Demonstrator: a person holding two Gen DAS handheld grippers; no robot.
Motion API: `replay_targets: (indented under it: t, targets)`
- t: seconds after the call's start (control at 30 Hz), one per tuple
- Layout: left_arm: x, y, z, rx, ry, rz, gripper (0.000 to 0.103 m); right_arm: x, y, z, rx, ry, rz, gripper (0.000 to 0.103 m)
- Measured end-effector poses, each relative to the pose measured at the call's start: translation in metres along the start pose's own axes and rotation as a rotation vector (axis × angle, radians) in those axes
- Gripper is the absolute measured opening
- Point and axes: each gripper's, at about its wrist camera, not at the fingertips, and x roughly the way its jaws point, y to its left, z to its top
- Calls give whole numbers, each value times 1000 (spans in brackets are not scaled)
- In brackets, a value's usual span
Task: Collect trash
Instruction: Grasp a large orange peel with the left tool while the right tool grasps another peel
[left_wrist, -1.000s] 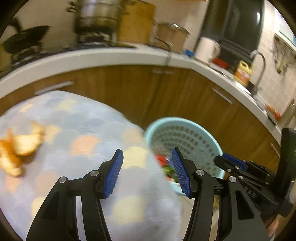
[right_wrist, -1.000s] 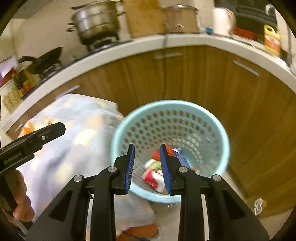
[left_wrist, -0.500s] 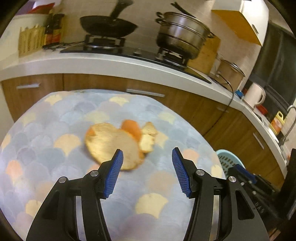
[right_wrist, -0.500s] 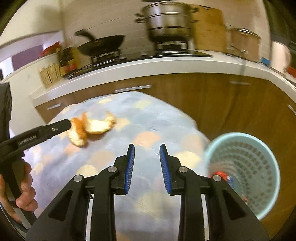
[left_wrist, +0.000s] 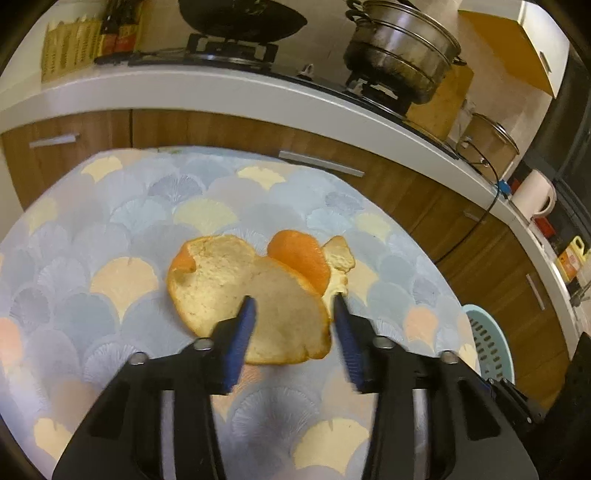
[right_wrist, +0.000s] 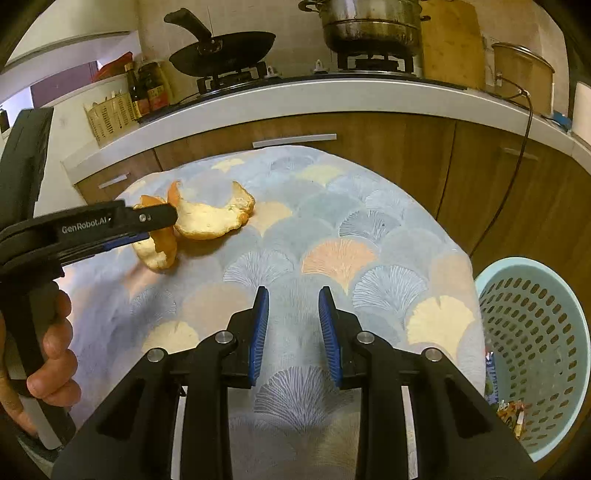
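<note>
Two grippers: left gripper (left_wrist: 293, 321), right gripper (right_wrist: 293, 317). One scallop-patterned tablecloth (right_wrist: 332, 236) with orange peels (left_wrist: 255, 291) at 10 o'clock, about three pieces, exact count unclear. One blue laundry-style basket (right_wrist: 535, 332) at 3 o'clock. One frying pan (right_wrist: 225, 48) and one steamer pot (right_wrist: 369, 22) at 12 o'clock.

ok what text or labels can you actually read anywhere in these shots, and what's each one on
"GenRobot.AI" – white lettering on the side of the left gripper, seen in the right wrist view.
Sauce bottles on the counter: labels too small and blurred to read.
Yellow bottle near the sink: label blurred, unreadable.
Nothing else legible in either view.
</note>
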Motion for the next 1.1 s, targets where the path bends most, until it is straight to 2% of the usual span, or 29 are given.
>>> replay_targets:
  t: [0.1,0.23,0.37,0.4,0.47,0.63,0.73,0.77,0.8,0.87,1.0,1.1]
  targets:
    - [-7,11,-4,-21,-17,-31,38,1,4,0,-18,-1,-2,25]
    - [-10,19,-2,-37,-29,-3,38,3,11,0,-52,4,-20,25]
    - [4,10,2,-16,20,25,36,5,13,-1,-68,19,-29,25]
    - [8,8,3,-13,27,38,33,6,13,-1,-67,23,-31,25]
    - [14,8,4,-27,37,21,15,6,12,-1,-66,25,-32,25]
    - [3,12,2,28,3,21,6,8,18,3,-85,52,-7,25]
    - [-8,20,4,30,-26,18,5,11,29,15,-91,70,41,26]
    - [-13,24,5,31,-41,28,5,13,35,22,-99,74,55,34]
    - [-16,30,5,27,-55,49,5,15,39,27,-105,78,59,54]
    - [-21,41,7,5,-77,62,5,24,44,38,-103,83,54,73]
    - [-20,61,6,-41,-104,-12,5,55,47,47,-79,136,40,76]
    - [-11,62,1,-30,-96,-38,5,78,44,52,-25,192,48,79]
